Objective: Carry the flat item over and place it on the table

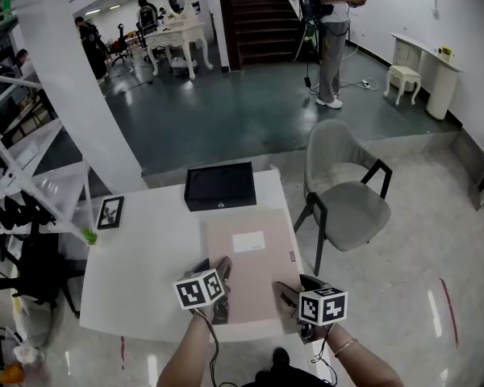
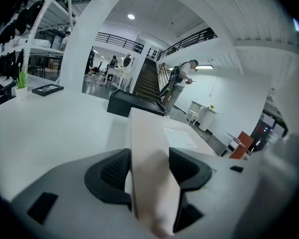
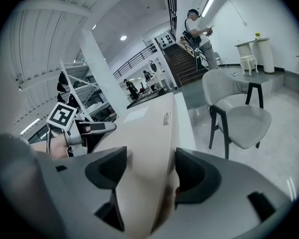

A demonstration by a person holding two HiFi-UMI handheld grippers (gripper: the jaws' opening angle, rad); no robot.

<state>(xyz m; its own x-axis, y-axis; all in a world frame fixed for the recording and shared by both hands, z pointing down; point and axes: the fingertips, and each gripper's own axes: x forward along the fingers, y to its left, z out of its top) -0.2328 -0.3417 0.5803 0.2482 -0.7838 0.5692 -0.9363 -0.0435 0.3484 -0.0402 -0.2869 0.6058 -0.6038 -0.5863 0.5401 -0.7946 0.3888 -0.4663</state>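
A flat beige board point(image 1: 250, 264) with a white label lies over the white table point(image 1: 145, 256), its near edge at the table's front. My left gripper point(image 1: 219, 294) is shut on the board's near left corner, and the board point(image 2: 148, 148) runs away between its jaws. At the near right corner my right gripper point(image 1: 290, 301) is shut on the same board point(image 3: 149, 138), which fills the gap between its jaws. The left gripper point(image 3: 84, 131) with its marker cube shows across the board in the right gripper view.
A black flat box point(image 1: 219, 185) sits at the table's far edge, just beyond the board. A small picture frame point(image 1: 110, 212) and a little green plant point(image 1: 89, 235) stand at the left. A grey chair point(image 1: 347, 192) is right of the table; white shelving point(image 1: 16, 168) at left.
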